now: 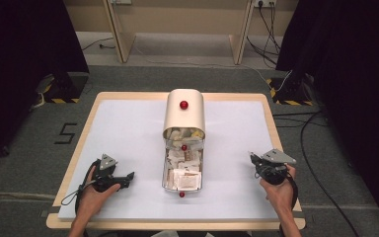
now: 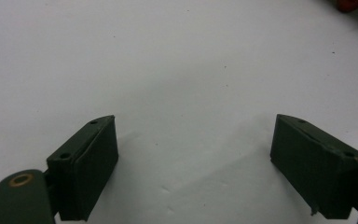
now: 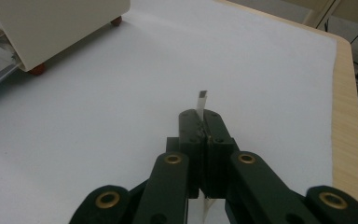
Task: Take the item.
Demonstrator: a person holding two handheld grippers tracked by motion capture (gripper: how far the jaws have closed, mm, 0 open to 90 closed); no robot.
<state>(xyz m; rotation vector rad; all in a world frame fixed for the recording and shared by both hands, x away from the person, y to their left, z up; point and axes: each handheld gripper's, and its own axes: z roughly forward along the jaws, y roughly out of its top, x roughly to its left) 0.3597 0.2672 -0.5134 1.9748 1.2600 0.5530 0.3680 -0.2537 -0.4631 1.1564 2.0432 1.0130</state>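
- Right gripper [image 3: 204, 122], near right on the table [image 1: 128, 128]: jaws clenched on a thin white strip [image 3: 201, 100], which stands up between them.
- Left gripper [image 2: 193, 154], near left: jaws released, nothing between them.
- Cream box [image 1: 184, 111] at centre, lid rolled back, packets [image 1: 183, 168] inside.

Matt white sheet [image 1: 128, 148], wooden table [image 1: 271, 133] rim

left gripper [image 1: 127, 178]: jaws wide apart, nothing between, held low in left hand [image 1: 94, 191], forearm entering from below | right gripper [image 3: 204, 122]: jaws pressed together on a thin white strip [image 3: 201, 99] sticking out past the tips, held in right hand [image 1: 278, 188]
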